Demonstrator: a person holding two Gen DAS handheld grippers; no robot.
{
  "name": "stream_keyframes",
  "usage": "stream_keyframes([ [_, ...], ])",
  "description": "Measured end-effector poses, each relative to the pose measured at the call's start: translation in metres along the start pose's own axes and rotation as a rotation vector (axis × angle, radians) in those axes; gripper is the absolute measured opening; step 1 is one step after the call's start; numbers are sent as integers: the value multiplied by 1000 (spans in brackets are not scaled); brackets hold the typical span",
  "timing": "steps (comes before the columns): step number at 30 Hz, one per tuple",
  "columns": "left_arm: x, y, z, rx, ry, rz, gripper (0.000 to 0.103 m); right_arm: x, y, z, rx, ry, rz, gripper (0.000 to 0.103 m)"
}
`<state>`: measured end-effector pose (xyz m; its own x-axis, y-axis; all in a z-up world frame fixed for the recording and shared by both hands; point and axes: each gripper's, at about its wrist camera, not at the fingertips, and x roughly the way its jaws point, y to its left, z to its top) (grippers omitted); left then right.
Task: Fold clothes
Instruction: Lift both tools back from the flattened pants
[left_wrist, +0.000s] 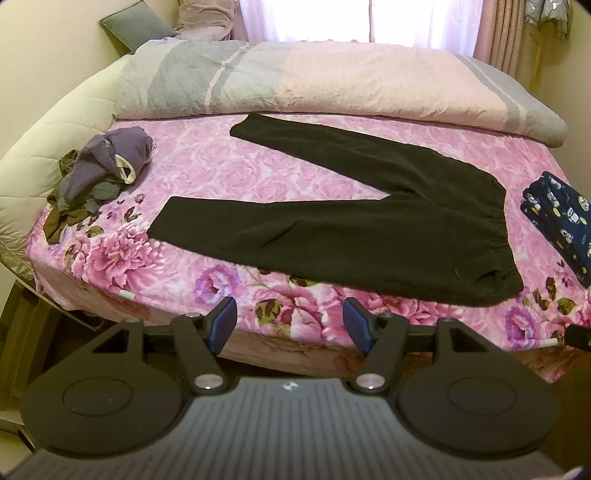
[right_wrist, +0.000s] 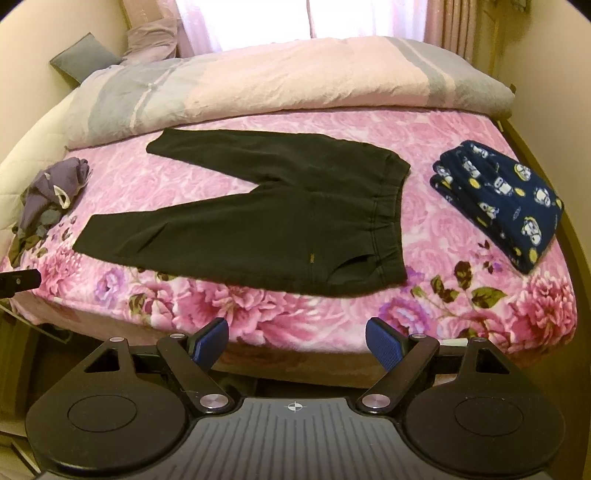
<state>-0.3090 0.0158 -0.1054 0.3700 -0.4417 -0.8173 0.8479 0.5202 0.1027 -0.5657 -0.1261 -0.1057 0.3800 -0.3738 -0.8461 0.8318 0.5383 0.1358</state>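
A pair of black trousers (left_wrist: 369, 221) (right_wrist: 280, 214) lies spread flat on the pink floral bed sheet (left_wrist: 229, 173) (right_wrist: 436, 229), waistband to the right, both legs splayed to the left. My left gripper (left_wrist: 290, 325) hovers over the bed's front edge, short of the trousers, open with nothing between its blue pads. My right gripper (right_wrist: 297, 343) hangs likewise before the front edge below the waistband, open and empty.
A folded navy printed garment (left_wrist: 561, 225) (right_wrist: 502, 199) rests at the bed's right side. A heap of purple and olive clothes (left_wrist: 99, 170) (right_wrist: 48, 192) lies at the left. A rolled pink and grey duvet (left_wrist: 314, 81) (right_wrist: 280, 81) spans the back.
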Motion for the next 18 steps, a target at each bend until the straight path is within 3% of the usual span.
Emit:
stream_keyframes([
  [11, 36, 1, 22, -17, 28, -2, 60, 28, 5, 28, -17, 4, 7, 84],
  [18, 74, 18, 69, -20, 34, -27, 60, 58, 18, 69, -14, 11, -15, 84],
])
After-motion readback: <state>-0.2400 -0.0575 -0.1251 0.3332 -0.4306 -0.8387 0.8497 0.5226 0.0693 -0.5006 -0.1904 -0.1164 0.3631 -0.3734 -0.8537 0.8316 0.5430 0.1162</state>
